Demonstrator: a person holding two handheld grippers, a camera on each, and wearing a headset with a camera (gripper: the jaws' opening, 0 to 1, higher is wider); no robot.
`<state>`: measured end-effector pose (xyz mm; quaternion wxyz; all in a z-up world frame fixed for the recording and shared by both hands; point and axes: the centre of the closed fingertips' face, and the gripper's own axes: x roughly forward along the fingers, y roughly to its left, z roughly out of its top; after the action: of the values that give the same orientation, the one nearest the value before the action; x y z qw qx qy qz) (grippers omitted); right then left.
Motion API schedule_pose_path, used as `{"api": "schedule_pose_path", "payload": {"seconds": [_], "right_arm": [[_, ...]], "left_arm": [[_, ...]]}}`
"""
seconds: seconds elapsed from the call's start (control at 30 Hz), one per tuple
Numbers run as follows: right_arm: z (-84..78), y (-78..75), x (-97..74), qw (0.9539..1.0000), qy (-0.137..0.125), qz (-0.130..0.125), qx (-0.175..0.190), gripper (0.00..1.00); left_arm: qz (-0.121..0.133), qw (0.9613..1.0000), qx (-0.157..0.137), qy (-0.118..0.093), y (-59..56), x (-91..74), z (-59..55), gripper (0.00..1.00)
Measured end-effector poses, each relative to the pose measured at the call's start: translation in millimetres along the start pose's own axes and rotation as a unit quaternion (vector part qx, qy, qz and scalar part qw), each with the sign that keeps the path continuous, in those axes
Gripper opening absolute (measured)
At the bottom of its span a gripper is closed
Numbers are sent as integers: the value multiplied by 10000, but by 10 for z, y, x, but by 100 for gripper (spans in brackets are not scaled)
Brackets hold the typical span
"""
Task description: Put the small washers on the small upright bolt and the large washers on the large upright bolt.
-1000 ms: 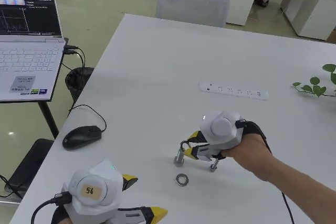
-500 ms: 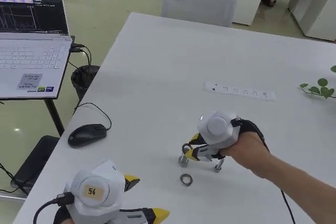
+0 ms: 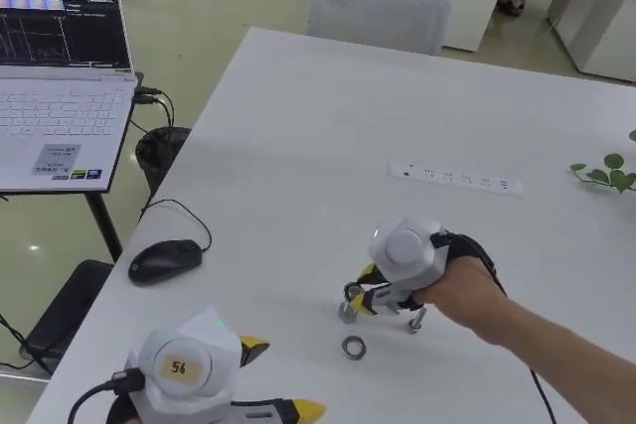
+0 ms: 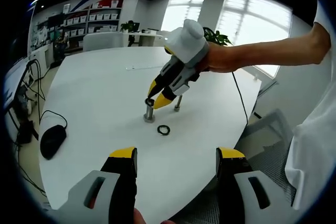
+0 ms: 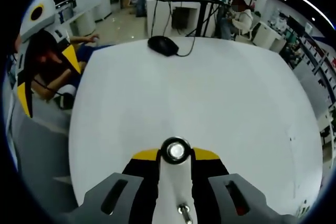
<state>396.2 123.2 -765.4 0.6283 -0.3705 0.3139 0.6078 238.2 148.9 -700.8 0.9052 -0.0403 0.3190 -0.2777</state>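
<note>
A person's right hand-held gripper (image 3: 362, 292) is clamped on a washer (image 4: 149, 102), holding it just above the top of the large upright bolt (image 4: 149, 115) near the front edge of the white worktop (image 3: 298, 146). The small upright bolt (image 4: 178, 104) stands just beside the large one, and a loose washer (image 4: 164, 129) lies flat between the bolts and the front edge. The left hand-held gripper (image 4: 177, 157) hangs at the front left corner, jaws apart and empty. A mouse (image 3: 164, 258) sits by the left edge.
</note>
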Motion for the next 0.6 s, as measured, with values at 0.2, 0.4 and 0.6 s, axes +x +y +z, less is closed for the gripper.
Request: {"api": "schedule_pose_path", "payload": {"seconds": [0.2, 0.4, 0.6], "right_arm": [[-33, -6, 40, 10000, 72, 19, 39, 23], [-68, 6, 113, 9998, 174, 53, 95, 23], [-123, 10, 210, 9993, 312, 57, 205, 23]], "left_arm": [[12, 10000, -16, 8, 13, -1, -12, 60], [32, 10000, -45, 16, 26, -14, -36, 60], [65, 9999, -77, 12, 47, -38, -61, 60]]}}
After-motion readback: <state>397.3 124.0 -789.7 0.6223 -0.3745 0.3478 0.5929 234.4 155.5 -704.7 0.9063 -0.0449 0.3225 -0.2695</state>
